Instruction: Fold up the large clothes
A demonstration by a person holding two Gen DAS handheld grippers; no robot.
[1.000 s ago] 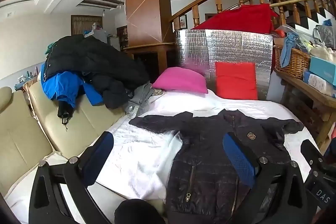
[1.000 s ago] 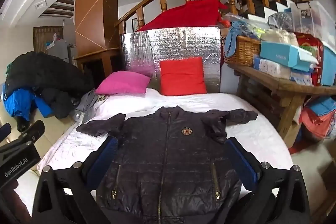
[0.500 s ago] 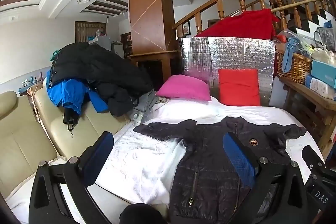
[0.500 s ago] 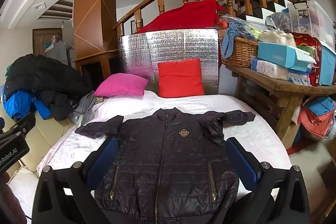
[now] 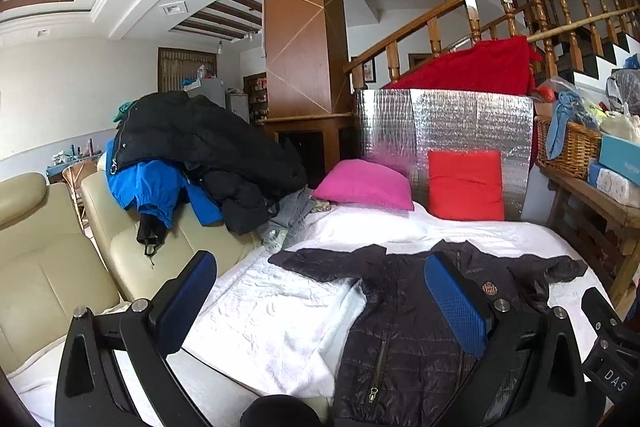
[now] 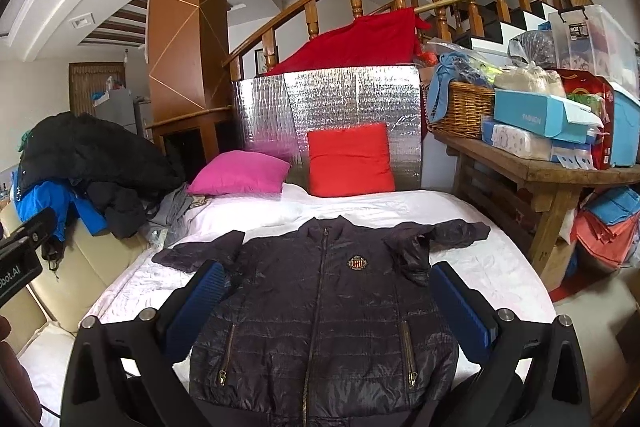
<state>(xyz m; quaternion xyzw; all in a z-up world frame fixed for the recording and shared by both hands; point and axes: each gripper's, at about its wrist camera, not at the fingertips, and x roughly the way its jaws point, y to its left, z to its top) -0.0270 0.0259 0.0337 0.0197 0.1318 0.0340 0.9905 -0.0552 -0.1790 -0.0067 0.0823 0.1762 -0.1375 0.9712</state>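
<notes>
— As both grippers hang with jaws spread, empty, where's the dark quilted zip-front jacket (image 6: 320, 311)?

— Flat on the white-sheeted bed (image 6: 492, 267), collar toward the far edge; right gripper (image 6: 328, 311) is centred before it, left gripper (image 5: 320, 299) off toward its sleeve.

Both grippers, left (image 5: 320, 301) and right (image 6: 326, 307), are farther back and higher now, so the jacket (image 6: 320, 311) looks smaller.

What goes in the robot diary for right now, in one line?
stage: before first fold | jacket: flat on bed, zipped | left gripper: open | right gripper: open
</notes>
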